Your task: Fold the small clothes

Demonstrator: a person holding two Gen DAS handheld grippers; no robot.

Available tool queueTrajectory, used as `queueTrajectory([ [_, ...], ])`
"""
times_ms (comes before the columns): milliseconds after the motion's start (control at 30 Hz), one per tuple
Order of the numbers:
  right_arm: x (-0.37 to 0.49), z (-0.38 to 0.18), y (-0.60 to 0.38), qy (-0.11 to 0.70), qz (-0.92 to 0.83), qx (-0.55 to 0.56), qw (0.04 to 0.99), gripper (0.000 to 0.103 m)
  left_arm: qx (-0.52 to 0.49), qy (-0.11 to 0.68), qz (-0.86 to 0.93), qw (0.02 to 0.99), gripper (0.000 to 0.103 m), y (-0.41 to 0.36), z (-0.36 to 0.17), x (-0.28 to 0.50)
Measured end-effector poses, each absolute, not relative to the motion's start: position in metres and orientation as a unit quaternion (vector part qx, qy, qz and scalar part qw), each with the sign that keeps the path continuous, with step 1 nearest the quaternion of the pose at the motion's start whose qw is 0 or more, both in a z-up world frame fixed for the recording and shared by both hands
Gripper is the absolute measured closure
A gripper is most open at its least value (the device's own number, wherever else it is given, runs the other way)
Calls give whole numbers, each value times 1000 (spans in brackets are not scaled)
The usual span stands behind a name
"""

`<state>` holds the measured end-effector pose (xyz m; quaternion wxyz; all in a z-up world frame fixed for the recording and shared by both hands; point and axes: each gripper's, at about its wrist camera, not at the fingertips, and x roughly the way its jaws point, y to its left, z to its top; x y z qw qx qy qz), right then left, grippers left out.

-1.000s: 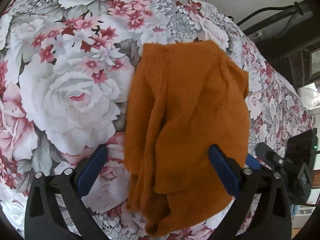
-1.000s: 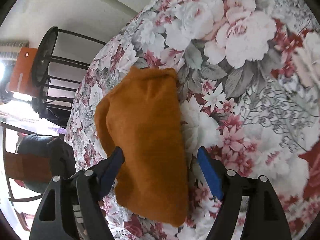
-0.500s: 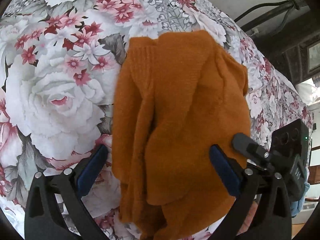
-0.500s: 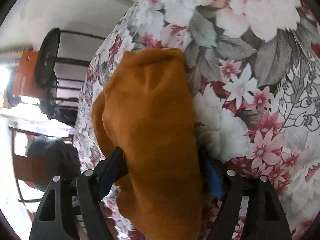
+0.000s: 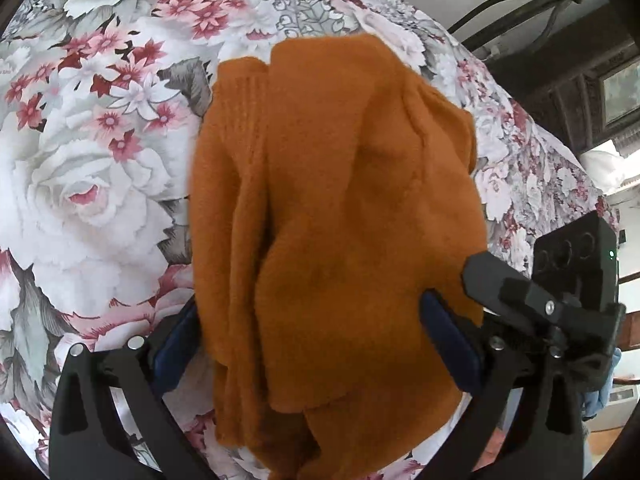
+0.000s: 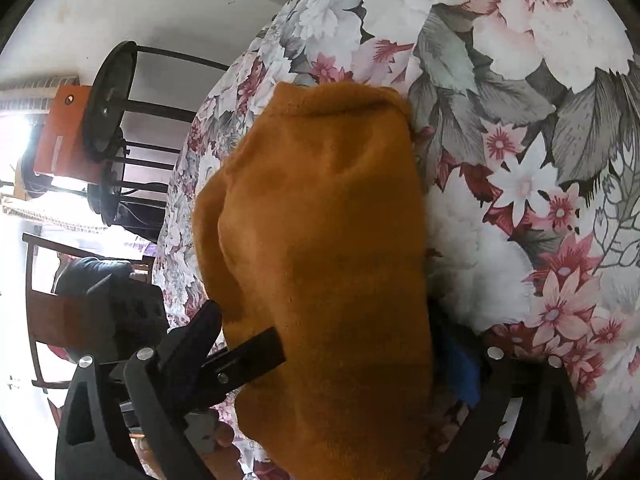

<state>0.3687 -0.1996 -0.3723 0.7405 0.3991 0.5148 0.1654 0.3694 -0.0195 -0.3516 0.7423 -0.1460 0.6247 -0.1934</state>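
An orange knitted garment (image 5: 332, 216), folded into a thick bundle, lies on a floral bedsheet (image 5: 100, 184). It also shows in the right wrist view (image 6: 332, 248). My left gripper (image 5: 316, 344) is open, its blue-padded fingers (image 5: 448, 344) on either side of the bundle's near end. My right gripper (image 6: 332, 360) is open and straddles the same bundle from the other side; cloth hides much of its right pad (image 6: 460, 364). The other gripper shows in each view, at the right in the left wrist view (image 5: 560, 292) and at the lower left in the right wrist view (image 6: 192, 352).
The floral sheet (image 6: 520, 160) covers the whole surface. A dark metal stand with an orange box (image 6: 68, 136) and a wooden chair (image 6: 48, 312) stand beyond the bed's edge. A dark bed rail (image 5: 540, 8) and wall frame lie at the far right.
Both grippers have moved forward onto the orange bundle, which now fills the gap between each pair of fingers. The two grippers have come closer together.
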Motion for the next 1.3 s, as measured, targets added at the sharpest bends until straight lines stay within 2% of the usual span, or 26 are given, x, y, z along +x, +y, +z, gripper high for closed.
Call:
queueTrajectory([
  [100,368,-372,-200,518,161,396,741,5,-131,626,-190,745,4,-25,-350,368],
  [167,363,-365,-198,525,121,385,749,23,-127,627,-192,745,6,-27,-347,365],
  [200,363,-364,-195,527,109,382,751,30,-125,626,-193,745,10,-27,-345,364],
  [267,360,-360,-195,528,101,376,755,39,-123,619,-199,750,19,-29,-338,360],
  [367,354,-355,-193,529,99,371,757,46,-116,611,-203,757,31,-26,-331,353],
  [533,338,-337,-183,532,100,358,761,51,-108,606,-201,762,50,-21,-318,337],
  [700,312,-325,-172,545,106,363,749,54,-101,622,-186,754,62,-12,-310,313],
  [900,270,-323,-148,575,105,339,737,55,-75,650,-152,741,61,-1,-310,273],
  [933,264,-327,-146,580,95,337,735,53,-78,659,-140,735,59,3,-315,268],
  [1000,256,-336,-147,588,69,342,730,51,-96,671,-120,726,45,15,-324,260],
  [1067,253,-340,-150,592,57,358,720,46,-124,673,-107,721,37,26,-329,258],
  [1233,250,-349,-157,586,57,369,720,37,-148,676,-101,715,25,32,-340,261],
  [1300,252,-356,-158,587,62,378,714,37,-146,675,-95,717,19,30,-343,264],
])
